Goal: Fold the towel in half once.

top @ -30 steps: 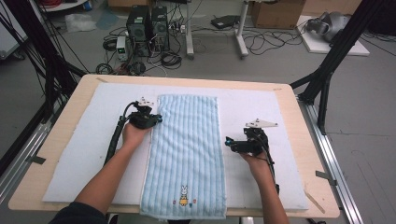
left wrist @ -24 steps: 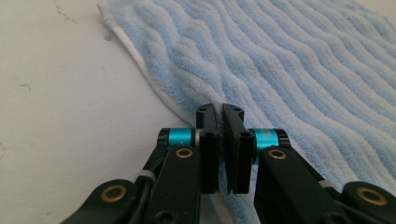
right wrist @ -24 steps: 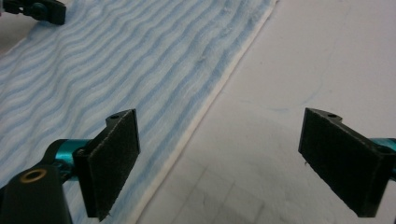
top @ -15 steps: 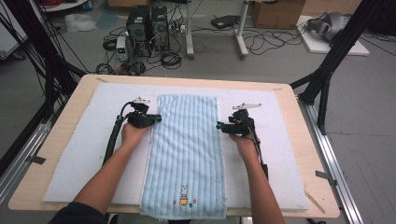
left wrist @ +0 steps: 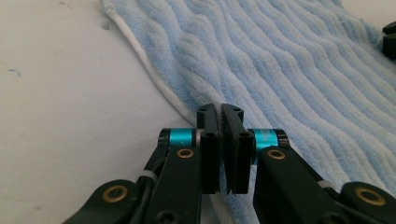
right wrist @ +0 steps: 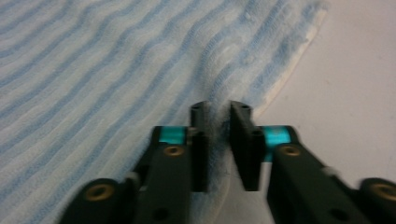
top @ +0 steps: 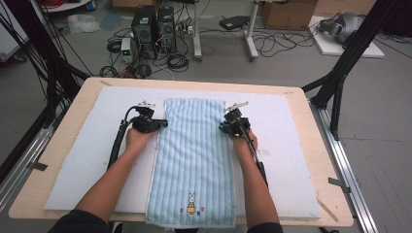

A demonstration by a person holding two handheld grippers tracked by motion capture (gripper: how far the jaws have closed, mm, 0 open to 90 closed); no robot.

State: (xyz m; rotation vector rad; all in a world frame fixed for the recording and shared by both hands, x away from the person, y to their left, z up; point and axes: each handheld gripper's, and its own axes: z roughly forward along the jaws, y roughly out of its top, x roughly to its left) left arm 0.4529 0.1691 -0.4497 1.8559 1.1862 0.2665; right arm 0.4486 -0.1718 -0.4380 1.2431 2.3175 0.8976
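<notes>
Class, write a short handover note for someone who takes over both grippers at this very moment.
Left gripper: shut on the left long edge of the blue striped towel, toward its far end.
Right gripper: its jaws have just been closing; a fold of the right edge sits between them, so treat it as gripped.
Towel: flat and lengthwise on the white mat, rabbit picture at the near end.
Done: both edges taken.
Left: probably lift and fold the towel; no fold made yet.
</notes>
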